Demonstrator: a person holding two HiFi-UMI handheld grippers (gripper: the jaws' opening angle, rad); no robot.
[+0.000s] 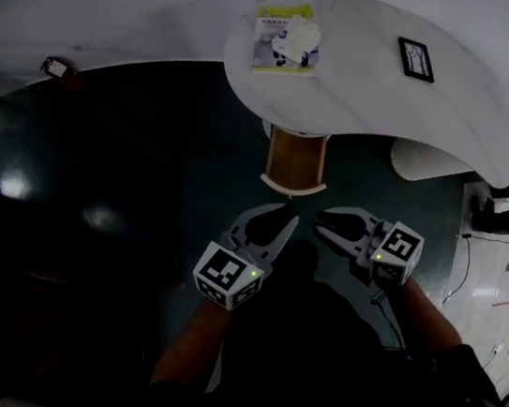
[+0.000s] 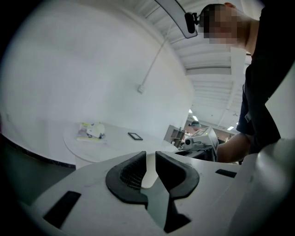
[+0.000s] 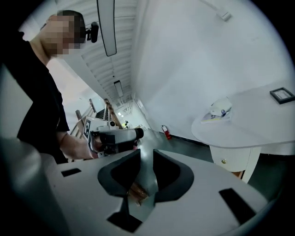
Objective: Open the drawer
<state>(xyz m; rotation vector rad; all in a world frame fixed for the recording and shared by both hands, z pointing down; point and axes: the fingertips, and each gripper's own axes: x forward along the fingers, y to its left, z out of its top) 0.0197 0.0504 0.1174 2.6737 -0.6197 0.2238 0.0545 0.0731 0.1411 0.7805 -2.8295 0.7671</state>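
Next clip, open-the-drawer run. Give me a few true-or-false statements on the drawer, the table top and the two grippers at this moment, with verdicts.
1. The drawer under the white table stands pulled out. True.
2. The left gripper is clamped on the drawer's front. False: it is held clear of the drawer, jaws apart with nothing between them.
3. A booklet lies on the table. True.
4. The black frame lies on the floor. False: it lies on the table top, apart from the booklet.
5. The right gripper is beside the left one, over the dark floor. True.
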